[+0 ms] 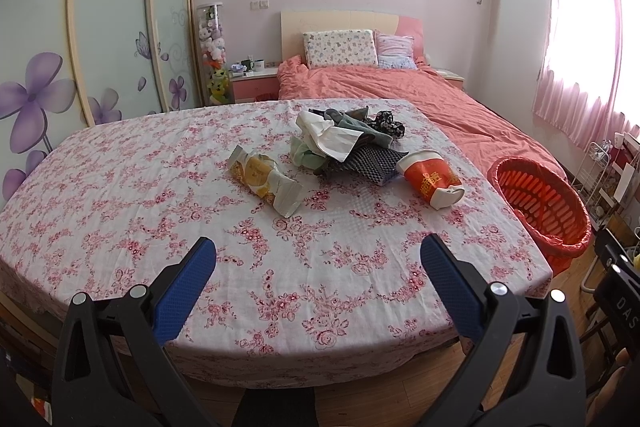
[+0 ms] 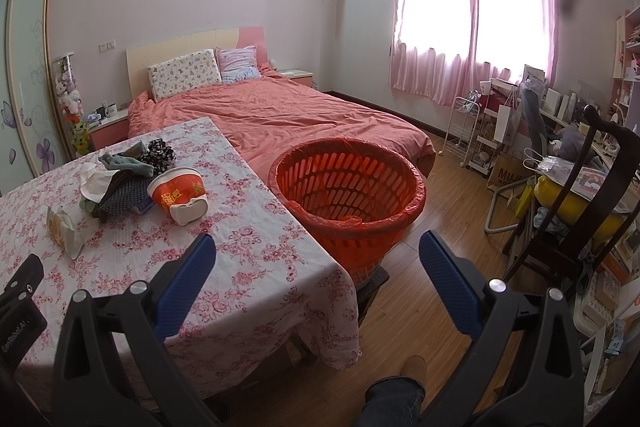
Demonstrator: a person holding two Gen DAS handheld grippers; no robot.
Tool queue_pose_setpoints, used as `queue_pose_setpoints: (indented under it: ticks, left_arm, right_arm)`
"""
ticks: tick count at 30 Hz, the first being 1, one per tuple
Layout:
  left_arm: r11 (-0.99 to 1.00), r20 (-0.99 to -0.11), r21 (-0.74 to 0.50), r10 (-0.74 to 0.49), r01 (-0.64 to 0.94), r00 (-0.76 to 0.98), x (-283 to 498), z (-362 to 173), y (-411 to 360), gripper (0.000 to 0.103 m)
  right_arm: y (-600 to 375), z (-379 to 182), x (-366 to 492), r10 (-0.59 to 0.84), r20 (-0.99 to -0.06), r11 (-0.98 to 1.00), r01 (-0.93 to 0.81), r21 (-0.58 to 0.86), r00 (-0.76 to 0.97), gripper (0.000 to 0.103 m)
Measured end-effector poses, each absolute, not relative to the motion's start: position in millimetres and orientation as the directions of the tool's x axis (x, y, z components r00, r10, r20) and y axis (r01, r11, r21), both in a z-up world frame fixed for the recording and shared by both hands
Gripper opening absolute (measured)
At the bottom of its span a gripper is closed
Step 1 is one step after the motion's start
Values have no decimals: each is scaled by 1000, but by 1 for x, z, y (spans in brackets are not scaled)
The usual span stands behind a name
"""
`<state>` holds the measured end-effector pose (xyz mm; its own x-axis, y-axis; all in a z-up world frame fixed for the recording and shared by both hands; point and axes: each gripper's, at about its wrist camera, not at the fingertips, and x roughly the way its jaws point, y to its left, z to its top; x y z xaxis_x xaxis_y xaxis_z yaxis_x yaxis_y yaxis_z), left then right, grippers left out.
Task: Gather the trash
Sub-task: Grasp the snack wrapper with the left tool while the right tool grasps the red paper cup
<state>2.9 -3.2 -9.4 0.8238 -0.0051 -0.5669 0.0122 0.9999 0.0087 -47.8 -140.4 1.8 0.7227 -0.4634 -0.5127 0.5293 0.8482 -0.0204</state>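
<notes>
Left view: your left gripper [image 1: 318, 263] is hanging wide open and empty at the bottom of the frame. The wrapper [image 1: 265, 179] is lying mid-frame on the table [image 1: 120, 211], up and slightly left of the fingers, its long axis running upper left to lower right. The cup [image 1: 433, 179] is sitting tipped over, right of center.

Right view: your right gripper [image 2: 317, 263] is also gaping wide, holding nothing. The cup [image 2: 179, 195] is lying up-left of its fingers, and the basket [image 2: 348, 187] is sitting dead ahead mid-frame. I'd guess right is nearer the cup, left nearer the wrapper.
</notes>
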Motion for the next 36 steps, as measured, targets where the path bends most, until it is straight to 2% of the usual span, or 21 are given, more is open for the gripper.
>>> queue_pose_setpoints:
  ticks: [7,15,20,27,36]
  left_arm:
    - [999,-569,-9,39,-54,822,28,-13,20,101]
    - [988,-614,-4,122,-157,780,77,-23,66,101]
    - [981,-634,-6,147,-195,759,105,-28,84,101]
    - [989,-662,3,111,-146,741,142,-37,82,101]
    - [993,-736,-71,11,-93,677,184,-60,81,101]
  right_arm:
    - [-139,-3,-13,-389,-533,883,470,18,752,99]
    - [-141,-25,65,-220,-613,921,369,127,759,99]
    - [-127,-38,123,-109,-645,955,259,143,757,99]
    - [-116,-76,185,-40,-744,968,211,138,668,99]
    - [-118,-88,207,-67,-768,980,186,69,637,98]
